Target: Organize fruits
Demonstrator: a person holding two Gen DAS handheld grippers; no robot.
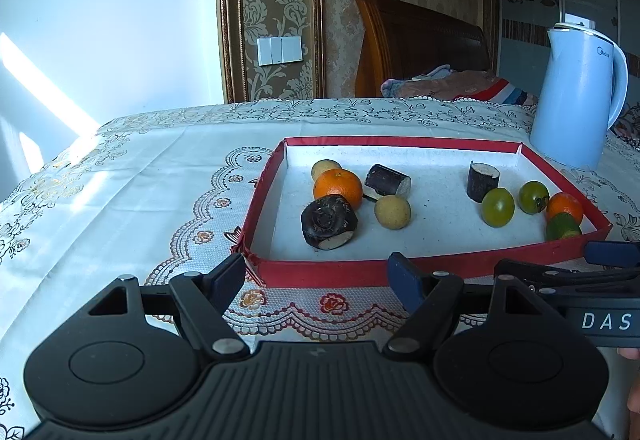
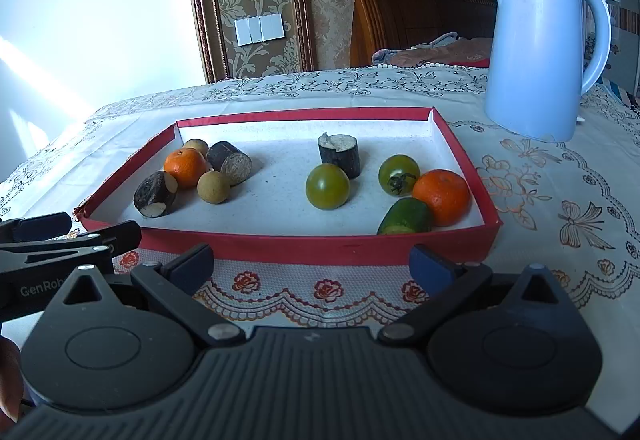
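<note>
A tabletop (image 2: 540,199) covered with a white lace cloth holds a shallow red tray (image 2: 280,246) with a white floor, and all the fruit lies inside it. At the tray's left end sits a cluster: a dark cut sugarcane piece (image 2: 154,193) nearest the front, an orange mandarin (image 2: 185,166) touching it, two pale round longans (image 2: 214,187) beside that, and a second dark cane piece (image 2: 234,162) lying on its side. Near the middle, a third cane piece (image 2: 340,153) stands upright, with a green tomato (image 2: 327,185) just in front of it. At the right end are another green tomato (image 2: 398,173), a second mandarin (image 2: 441,195) and a green fruit (image 2: 406,217) against the front wall. A pale blue kettle (image 2: 544,51) stands beyond the tray's right corner. The left tongs (image 1: 320,272) and the right tongs (image 2: 312,264) both hover just before the tray's front wall, spread wide and holding nothing.
</note>
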